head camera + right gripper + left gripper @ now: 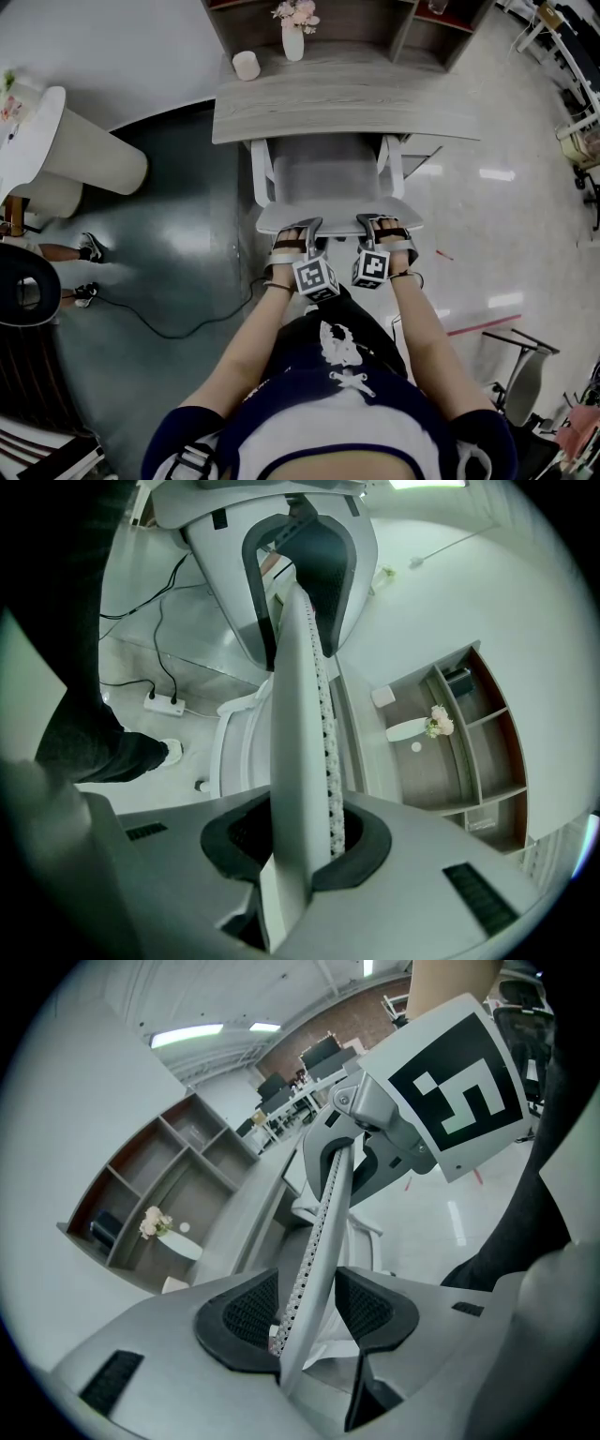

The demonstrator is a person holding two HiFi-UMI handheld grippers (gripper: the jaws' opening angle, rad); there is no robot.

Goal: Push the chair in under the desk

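Observation:
The chair (pixel 328 178) has a white frame and a grey seat, and its front half sits under the grey wooden desk (pixel 347 103). Its backrest top edge (pixel 337 217) faces me. My left gripper (pixel 298 234) straddles that edge on the left; in the left gripper view the backrest (pixel 319 1241) runs between the jaws of the left gripper (pixel 307 1309) with a gap on one side. My right gripper (pixel 380 230) holds the edge on the right. There the backrest (pixel 295 761) fills the space between the pads of the right gripper (pixel 295 841).
A vase of flowers (pixel 293 37) and a white cup (pixel 246 66) stand on the desk below wooden shelves. A white rounded seat (pixel 84 150) is at the left, with a person's feet (pixel 89 248) and a floor cable (pixel 159 319) nearby. Office chairs stand at the right.

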